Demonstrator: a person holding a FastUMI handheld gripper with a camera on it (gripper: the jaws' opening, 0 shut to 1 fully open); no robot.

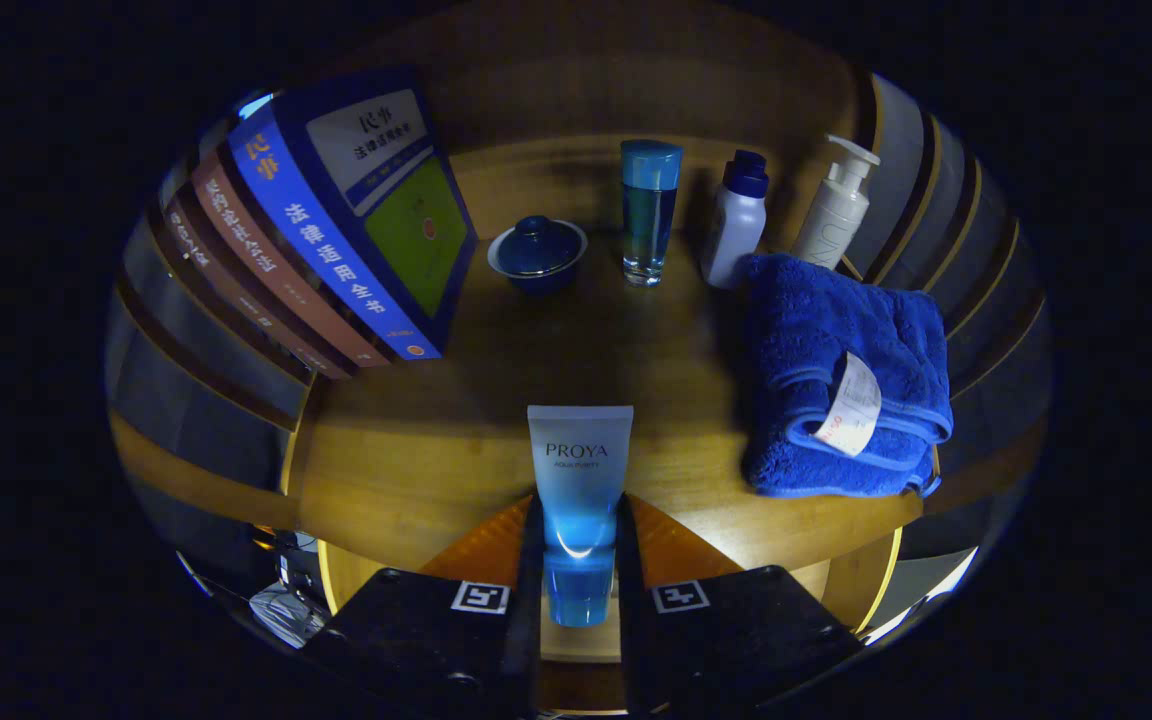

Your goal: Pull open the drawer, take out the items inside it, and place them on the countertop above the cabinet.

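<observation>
The gripper (579, 560) has both fingers pressed on the blue tube (579, 470), hiding the sides of its lower part. The folded blue towel (841, 375) covers the base of the white pump bottle (836, 210) at the far right. The near edge of the countertop (416, 470) is hidden behind the fingers.

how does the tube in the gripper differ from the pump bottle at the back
The tube is blue and held between the gripper fingers; the pump bottle is white and stands free behind the towel. The tube's end is flat; the bottle has a pump head.
</observation>
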